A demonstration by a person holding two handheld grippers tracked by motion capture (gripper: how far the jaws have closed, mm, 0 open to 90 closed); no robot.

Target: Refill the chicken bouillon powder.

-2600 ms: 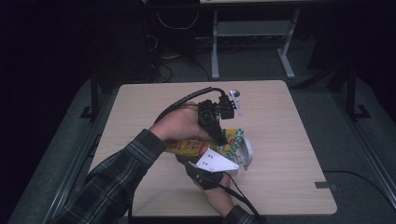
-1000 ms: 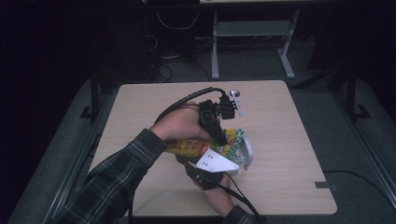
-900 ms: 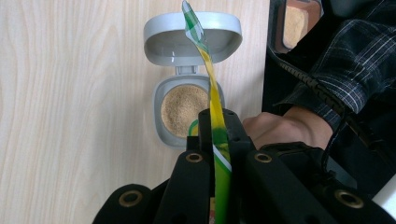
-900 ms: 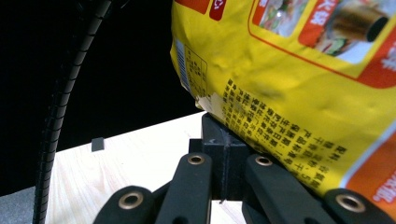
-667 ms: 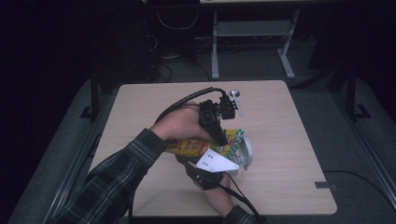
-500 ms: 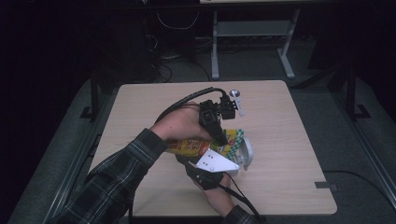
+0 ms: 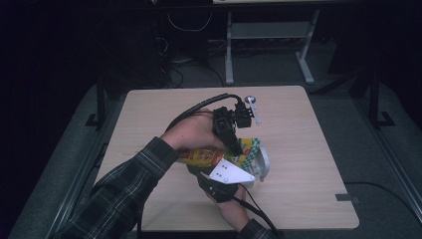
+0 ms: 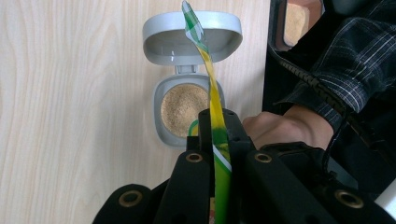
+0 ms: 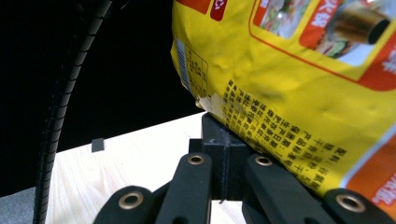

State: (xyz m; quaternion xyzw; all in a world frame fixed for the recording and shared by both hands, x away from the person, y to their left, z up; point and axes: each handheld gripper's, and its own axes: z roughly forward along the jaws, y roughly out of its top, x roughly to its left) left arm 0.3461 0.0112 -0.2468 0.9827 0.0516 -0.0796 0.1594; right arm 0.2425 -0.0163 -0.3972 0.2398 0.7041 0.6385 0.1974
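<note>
Currently the left gripper (image 8: pixel 216 135) has its jaws clenched on the yellow seasoning packet (image 8: pixel 211 98), held over the open grey container (image 8: pixel 185 112) on the surface (image 8: pixel 70 93). The right gripper (image 9: pixel 223 140) pinches its corner. Container looks nearly filled with powder; closing the lid (image 8: pixel 161 35) remains.

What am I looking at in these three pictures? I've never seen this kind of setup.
A person at a wooden table holds a hand tool with two black jaws in each hand. The high view looks down from above; the other two pictures come from cameras riding on each tool, looking along its jaws. The left gripper is shut on the edge of a yellow and green packet, above an open grey container of brownish powder, its hinged lid flipped back. The right gripper is shut on the packet's other corner. A small metal spoon lies farther back on the table.
</note>
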